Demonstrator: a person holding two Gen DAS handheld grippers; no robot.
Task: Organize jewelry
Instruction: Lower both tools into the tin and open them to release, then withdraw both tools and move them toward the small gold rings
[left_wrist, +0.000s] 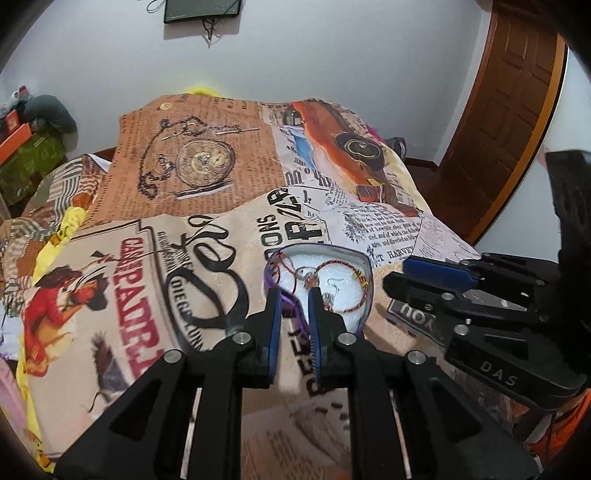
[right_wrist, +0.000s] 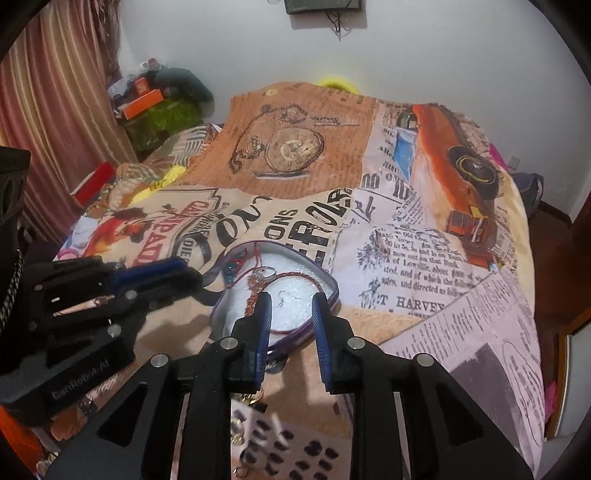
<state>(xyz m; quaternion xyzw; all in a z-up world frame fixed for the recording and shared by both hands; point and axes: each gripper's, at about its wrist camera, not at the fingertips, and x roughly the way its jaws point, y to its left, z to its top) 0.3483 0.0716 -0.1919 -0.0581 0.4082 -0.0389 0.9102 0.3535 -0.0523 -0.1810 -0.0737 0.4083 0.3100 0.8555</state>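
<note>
Tipping is the risk: the heart-shaped purple tin (right_wrist: 325, 280) of thin bracelets sits on soft printed bedding (right_wrist: 424, 258) just ahead of the open right tongs (right_wrist: 291, 299). Left tongs (left_wrist: 295, 295), jaws parted, straddle its near rim and could snag the red threaded bangle (left_wrist: 343, 280).

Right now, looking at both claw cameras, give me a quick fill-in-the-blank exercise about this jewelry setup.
1. The jewelry lies in a ____-shaped tin.
2. The tin's lining is ____.
3. The bedspread shows a printed pocket ____.
4. The left claw straddles the tin's ____ rim.

Missing words: heart; white; watch; purple
</note>
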